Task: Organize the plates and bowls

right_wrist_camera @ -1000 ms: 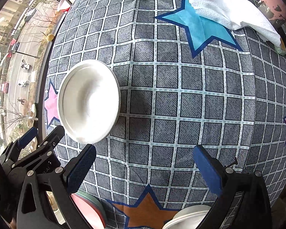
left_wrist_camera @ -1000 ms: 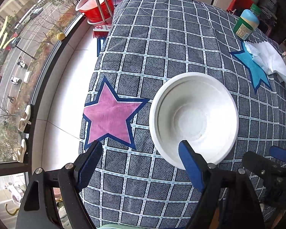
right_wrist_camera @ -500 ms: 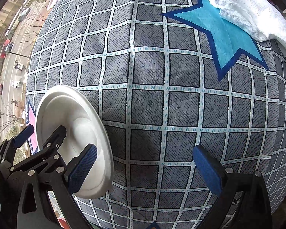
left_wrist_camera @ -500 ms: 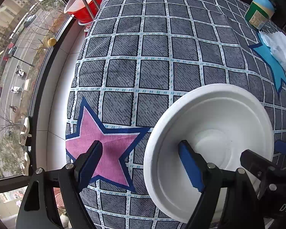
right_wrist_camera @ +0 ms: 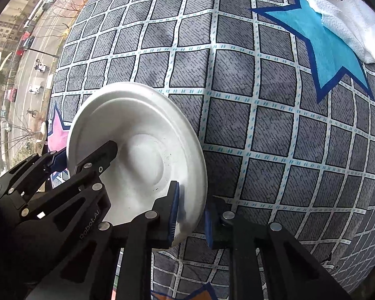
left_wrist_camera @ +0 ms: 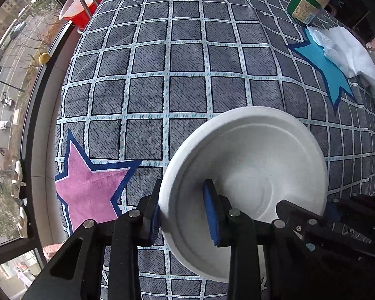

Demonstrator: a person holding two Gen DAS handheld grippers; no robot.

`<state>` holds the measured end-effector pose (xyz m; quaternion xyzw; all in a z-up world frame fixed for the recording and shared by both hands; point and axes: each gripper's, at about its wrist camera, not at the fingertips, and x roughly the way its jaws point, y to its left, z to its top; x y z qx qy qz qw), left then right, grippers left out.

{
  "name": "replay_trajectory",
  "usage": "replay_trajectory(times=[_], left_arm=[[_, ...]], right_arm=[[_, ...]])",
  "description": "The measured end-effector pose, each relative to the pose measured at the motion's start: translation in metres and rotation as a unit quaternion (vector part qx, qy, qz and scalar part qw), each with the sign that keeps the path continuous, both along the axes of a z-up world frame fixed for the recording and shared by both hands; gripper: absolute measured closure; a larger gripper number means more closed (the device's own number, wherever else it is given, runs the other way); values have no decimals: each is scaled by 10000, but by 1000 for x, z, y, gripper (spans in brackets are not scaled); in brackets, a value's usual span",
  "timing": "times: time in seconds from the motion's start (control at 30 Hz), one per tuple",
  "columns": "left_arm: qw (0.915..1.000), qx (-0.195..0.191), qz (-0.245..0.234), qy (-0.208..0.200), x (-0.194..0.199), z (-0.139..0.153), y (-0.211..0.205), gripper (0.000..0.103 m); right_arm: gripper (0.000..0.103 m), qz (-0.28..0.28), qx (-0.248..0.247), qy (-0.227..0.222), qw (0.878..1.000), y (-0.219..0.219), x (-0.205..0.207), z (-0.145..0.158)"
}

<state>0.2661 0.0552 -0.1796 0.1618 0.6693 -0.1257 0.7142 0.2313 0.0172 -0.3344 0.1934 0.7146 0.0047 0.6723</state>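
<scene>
White and shallow, the bowl (left_wrist_camera: 257, 165) sits tilted over the grey checked tablecloth (left_wrist_camera: 187, 62), the left gripper (left_wrist_camera: 182, 215) and right gripper (right_wrist_camera: 190, 215) each closed on opposite near rims. This looks like the pick-up step. Next, lifting evenly toward a stack, neither side slipping.

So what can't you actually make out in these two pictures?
- Green bottle label: left view, too small to read; right view, cut off by the top edge.
- White bowl underside: hidden in both views, turned away.
- Left gripper and right gripper: grip force unknowable.
</scene>
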Motion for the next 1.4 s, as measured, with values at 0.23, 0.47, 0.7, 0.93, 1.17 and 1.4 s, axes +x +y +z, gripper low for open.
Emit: replay_trajectory(times=[0.23,0.47,0.7,0.93,1.17,1.4], left_arm=[[9987,-27,-512,53,-37,2,-50,69],[9946,-96,-1024,157,-67,-1,-111,69],[9908,-52,-1335,228,-93,-2,-157,69],[9888,-57,-1487,76,-119,21,-193,69],[9878,-105,-1555,-70,-134,54,-211,69],[9865,-192,-1622,-128,-146,81,-188,69]], right_arm=[[82,-196,-39,179,9996,-29,-37,-5],[82,-675,-129,354,9970,-73,-79,-12],[82,-1052,-101,432,9935,-103,-107,-21],[82,-1149,-159,296,9928,-108,-110,-4],[82,-1288,-155,126,9915,-115,-119,22],[82,-1290,-214,26,9914,-102,-137,48]])
